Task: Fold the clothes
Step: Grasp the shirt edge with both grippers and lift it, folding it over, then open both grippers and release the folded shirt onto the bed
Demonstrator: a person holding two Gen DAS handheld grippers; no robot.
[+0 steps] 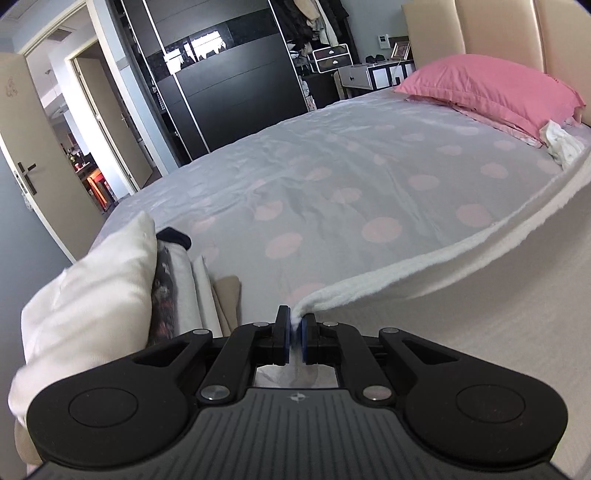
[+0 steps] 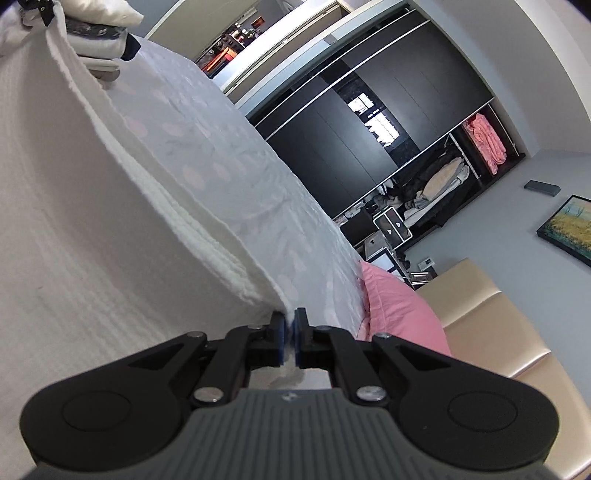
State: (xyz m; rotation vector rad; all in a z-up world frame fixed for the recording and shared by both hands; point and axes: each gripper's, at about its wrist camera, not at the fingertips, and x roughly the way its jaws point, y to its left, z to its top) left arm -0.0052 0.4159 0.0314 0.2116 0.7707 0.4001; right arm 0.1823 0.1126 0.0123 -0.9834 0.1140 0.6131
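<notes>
A white textured cloth (image 1: 461,280) hangs stretched above the bed, its thick edge running from one gripper to the other. My left gripper (image 1: 294,325) is shut on one corner of the cloth, the fabric pinched between its blue pads. In the right wrist view the same white cloth (image 2: 92,221) fills the left half, and my right gripper (image 2: 290,325) is shut on its other corner. The left gripper (image 2: 35,9) shows small at the far end of the cloth edge, top left.
The bed (image 1: 332,173) has a grey cover with pink dots. A pink pillow (image 1: 487,88) lies by the beige headboard (image 1: 498,29). A stack of folded clothes (image 1: 177,280) and a white pillow (image 1: 92,295) sit at the near left. A black wardrobe (image 1: 221,77) stands behind.
</notes>
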